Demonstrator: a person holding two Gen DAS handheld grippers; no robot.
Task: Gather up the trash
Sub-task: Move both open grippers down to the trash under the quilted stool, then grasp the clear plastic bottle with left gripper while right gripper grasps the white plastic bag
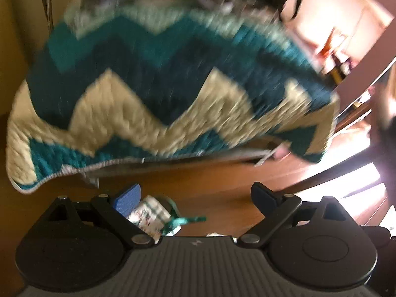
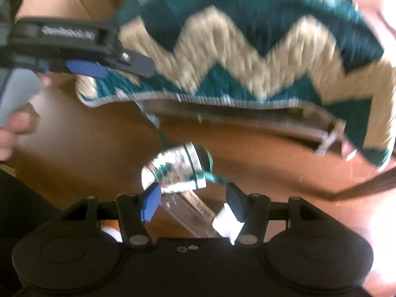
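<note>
Gripper [image 2: 193,204] w/ crinkly foil wrapper [image 2: 177,170]

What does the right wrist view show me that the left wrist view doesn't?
Only the right wrist view: the left gripper from outside with the hand holding it, a clear plastic strip and a white scrap on the floor near the right gripper.
Only the left wrist view: a bright pink surface at upper right.
Both: the zigzag teal rug, the wooden floor and the crumpled wrapper with its teal ribbon.

White lettering on the left gripper [image 2: 104,68] is blurred, unreadable.
</note>
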